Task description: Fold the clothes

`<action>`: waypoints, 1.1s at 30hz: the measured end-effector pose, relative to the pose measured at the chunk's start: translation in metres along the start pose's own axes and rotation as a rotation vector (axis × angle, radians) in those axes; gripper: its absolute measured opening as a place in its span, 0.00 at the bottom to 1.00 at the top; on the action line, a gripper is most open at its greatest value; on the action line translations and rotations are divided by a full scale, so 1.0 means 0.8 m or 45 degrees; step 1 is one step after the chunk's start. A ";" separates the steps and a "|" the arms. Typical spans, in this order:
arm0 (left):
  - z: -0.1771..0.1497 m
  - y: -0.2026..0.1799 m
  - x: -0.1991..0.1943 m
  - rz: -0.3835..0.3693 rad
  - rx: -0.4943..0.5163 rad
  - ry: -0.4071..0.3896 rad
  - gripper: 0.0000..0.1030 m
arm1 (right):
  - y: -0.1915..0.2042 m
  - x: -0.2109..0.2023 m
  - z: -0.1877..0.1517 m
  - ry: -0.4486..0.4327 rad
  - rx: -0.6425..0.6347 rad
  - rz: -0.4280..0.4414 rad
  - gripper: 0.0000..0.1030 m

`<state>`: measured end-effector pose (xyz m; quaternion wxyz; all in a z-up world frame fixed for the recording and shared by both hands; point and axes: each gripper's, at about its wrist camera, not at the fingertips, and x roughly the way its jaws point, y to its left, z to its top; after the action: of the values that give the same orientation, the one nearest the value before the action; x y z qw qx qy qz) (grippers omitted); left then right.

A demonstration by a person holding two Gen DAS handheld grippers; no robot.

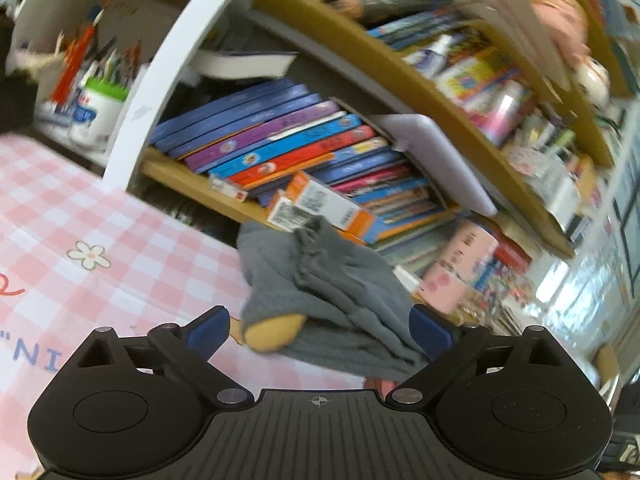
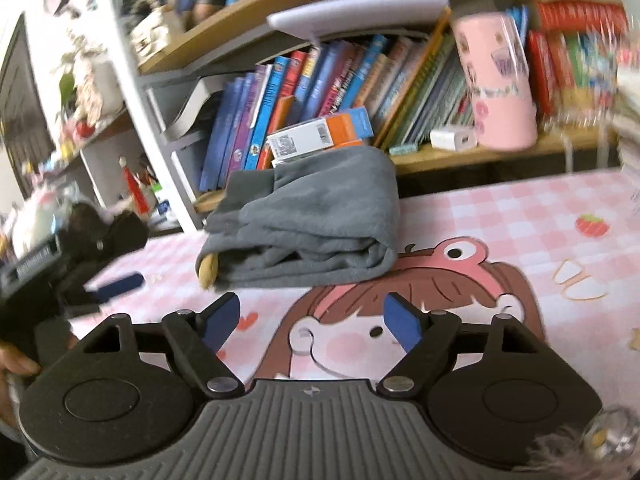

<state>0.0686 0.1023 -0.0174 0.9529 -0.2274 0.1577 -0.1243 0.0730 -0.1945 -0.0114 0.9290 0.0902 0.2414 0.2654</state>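
Left gripper (image 1: pixel 320 330) jaws wide apart, blue pads clear of the folded grey fleece garment (image 1: pixel 320 292) lying on the pink checked worktop (image 1: pixel 100 216). Wooden bookshelf with colourful leaning books (image 1: pixel 304 152) behind it.

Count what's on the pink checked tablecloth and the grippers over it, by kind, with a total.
Folded grey garment: 1
Grippers, left gripper and right gripper, both open: 2
Total: 3

Wooden bookshelf (image 2: pixel 460 158) packed with books (image 2: pixel 320 80) behind desk (image 2: pixel 520 216); pink checked cloth (image 1: pixel 80 208) over it. White shelf upright (image 1: pixel 160 80) at 10 o'clock. Daylight.
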 end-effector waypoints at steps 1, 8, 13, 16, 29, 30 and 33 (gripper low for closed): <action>-0.003 -0.007 -0.005 0.017 0.036 -0.013 0.97 | 0.007 -0.006 -0.005 -0.013 -0.036 -0.035 0.77; -0.027 -0.046 -0.030 0.288 0.335 -0.036 1.00 | 0.027 -0.033 -0.022 -0.123 -0.159 -0.261 0.82; -0.029 -0.052 -0.035 0.344 0.390 -0.028 1.00 | 0.031 -0.038 -0.027 -0.157 -0.205 -0.316 0.85; -0.031 -0.056 -0.035 0.353 0.414 -0.011 1.00 | 0.033 -0.039 -0.029 -0.165 -0.226 -0.335 0.88; -0.037 -0.063 -0.034 0.385 0.470 0.060 1.00 | 0.045 -0.045 -0.036 -0.185 -0.272 -0.402 1.00; -0.037 -0.063 -0.034 0.389 0.470 0.060 1.00 | 0.045 -0.046 -0.036 -0.189 -0.269 -0.400 1.00; -0.037 -0.063 -0.034 0.398 0.470 0.061 1.00 | 0.043 -0.042 -0.036 -0.162 -0.264 -0.406 1.00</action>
<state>0.0245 0.0555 -0.0121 0.9819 -0.0191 0.1880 -0.0076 0.0183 -0.1821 -0.0128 0.9770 -0.0288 0.1647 0.1321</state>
